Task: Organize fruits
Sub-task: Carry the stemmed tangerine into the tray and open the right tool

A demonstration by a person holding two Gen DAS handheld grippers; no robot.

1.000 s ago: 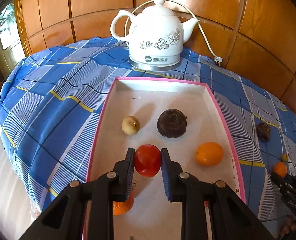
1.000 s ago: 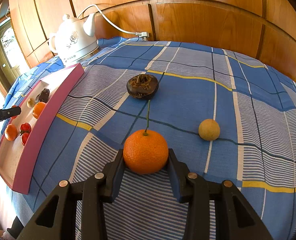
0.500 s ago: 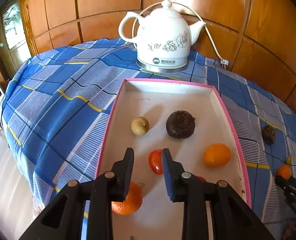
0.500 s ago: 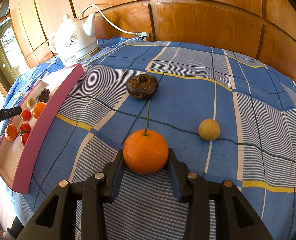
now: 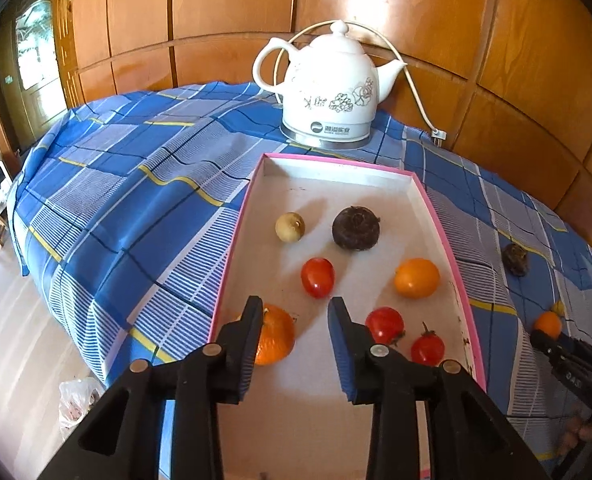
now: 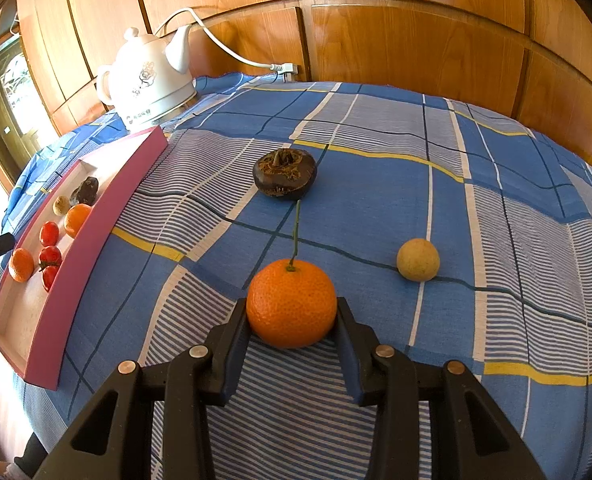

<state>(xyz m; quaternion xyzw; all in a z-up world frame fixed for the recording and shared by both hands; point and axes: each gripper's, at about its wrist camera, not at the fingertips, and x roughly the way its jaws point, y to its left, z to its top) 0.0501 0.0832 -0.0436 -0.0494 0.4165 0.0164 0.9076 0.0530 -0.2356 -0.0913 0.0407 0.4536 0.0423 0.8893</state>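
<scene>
In the left wrist view a pink-rimmed tray (image 5: 436, 216) holds a red tomato (image 5: 317, 282), a pale longan (image 5: 289, 227), a dark round fruit (image 5: 356, 227), a small orange fruit (image 5: 416, 278), two more tomatoes (image 5: 384, 324) and a tangerine (image 5: 273, 334). My left gripper (image 5: 296, 316) hangs just behind the red tomato; its jaws are opening with nothing between them. In the right wrist view my right gripper (image 6: 291, 312) is shut on a stemmed tangerine (image 6: 291, 304) that rests on the blue checked cloth.
A second dark fruit (image 6: 284, 174) and a longan (image 6: 418, 260) lie loose on the cloth beyond the right gripper. The tray (image 6: 95, 232) sits to its left. A white kettle (image 5: 332, 92) with a cord stands behind the tray, against wooden panelling.
The left gripper has let go of the red tomato, which now lies in the tray, and has drawn back and up with its jaws widening. The right gripper and its tangerine have not moved.
</scene>
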